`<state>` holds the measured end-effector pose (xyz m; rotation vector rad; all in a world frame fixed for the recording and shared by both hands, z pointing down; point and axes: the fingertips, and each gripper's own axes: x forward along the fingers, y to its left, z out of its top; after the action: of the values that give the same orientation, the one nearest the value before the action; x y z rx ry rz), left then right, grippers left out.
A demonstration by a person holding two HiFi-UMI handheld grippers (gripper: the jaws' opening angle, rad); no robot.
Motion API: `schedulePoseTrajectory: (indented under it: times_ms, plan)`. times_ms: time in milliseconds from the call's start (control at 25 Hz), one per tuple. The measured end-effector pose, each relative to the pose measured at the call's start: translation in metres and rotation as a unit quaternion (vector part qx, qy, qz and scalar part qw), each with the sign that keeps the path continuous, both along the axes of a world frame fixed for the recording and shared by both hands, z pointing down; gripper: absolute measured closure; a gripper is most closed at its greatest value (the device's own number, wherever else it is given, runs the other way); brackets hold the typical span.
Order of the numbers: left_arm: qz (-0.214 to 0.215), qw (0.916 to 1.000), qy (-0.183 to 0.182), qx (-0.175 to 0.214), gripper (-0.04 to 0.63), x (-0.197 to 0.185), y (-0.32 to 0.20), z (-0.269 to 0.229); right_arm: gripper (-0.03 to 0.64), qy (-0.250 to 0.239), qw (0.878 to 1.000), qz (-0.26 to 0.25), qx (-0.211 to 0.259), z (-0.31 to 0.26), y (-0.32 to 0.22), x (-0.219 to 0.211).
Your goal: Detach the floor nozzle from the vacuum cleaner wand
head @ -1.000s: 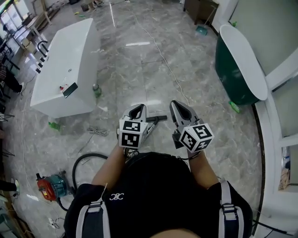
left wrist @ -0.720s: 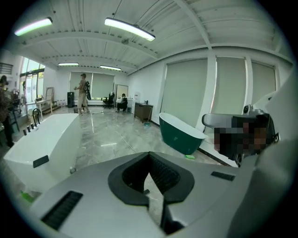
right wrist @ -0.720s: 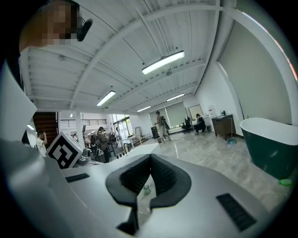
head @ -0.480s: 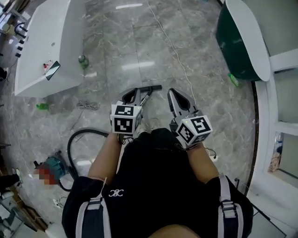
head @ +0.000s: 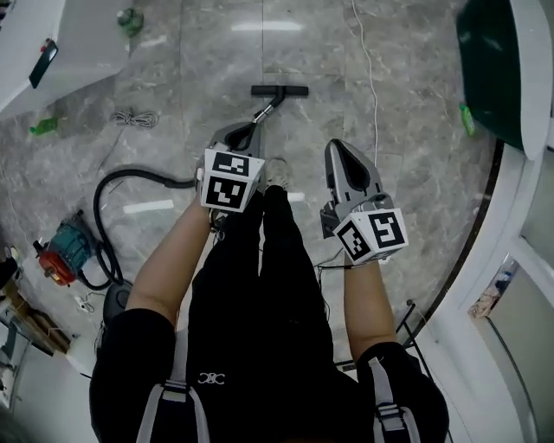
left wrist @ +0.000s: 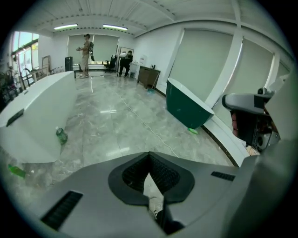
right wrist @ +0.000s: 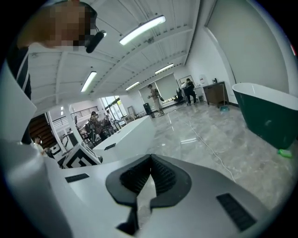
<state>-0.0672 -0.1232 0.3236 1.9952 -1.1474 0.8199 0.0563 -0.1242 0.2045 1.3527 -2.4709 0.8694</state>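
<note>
The black floor nozzle lies flat on the grey marble floor. Its dark wand slants down-left from it toward my left gripper. That gripper is shut with nothing between its pads, and its tip is close beside the wand's lower part; contact cannot be told. In the left gripper view the jaws meet, with only floor beyond them. My right gripper is shut and empty, to the right of the wand and apart from it. Its jaws are shut in its own view too.
A black hose loops left to a red and teal vacuum body. A white tub stands at the upper left and a green tub at the upper right. A white cable, a cable coil and green bottles lie on the floor.
Both grippers have dropped toward the floor, still shut. The head view has tipped further down, so the nozzle and wand now show ahead of the left gripper.
</note>
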Motion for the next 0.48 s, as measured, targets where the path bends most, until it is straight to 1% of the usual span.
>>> schedulePoseTrajectory:
  times_ms: [120,200,280,400,480]
  plan:
    - [0.000,0.9995,0.005,-0.032,0.591,0.014,-0.001,0.092,0.601,-0.018,0.999,0.014,-0.028,0.069,-0.010,0.006]
    - [0.001,0.9989,-0.002,-0.047,0.591,0.017,0.002,0.163,0.601,-0.027,0.999,0.007,-0.037,0.119,-0.014,0.001]
    - [0.008,0.9976,-0.022,-0.065,0.591,0.013,0.013,0.239,0.601,-0.026,0.999,-0.005,-0.042,0.172,-0.012,-0.005]
    - [0.020,0.9924,-0.051,-0.110,0.591,0.000,0.052,0.350,0.601,-0.006,0.998,-0.033,-0.047,0.252,0.003,-0.011]
    - [0.045,0.9886,-0.076,-0.122,0.591,-0.008,0.071,0.412,0.602,-0.009,0.997,-0.049,-0.062,0.304,0.011,-0.012]
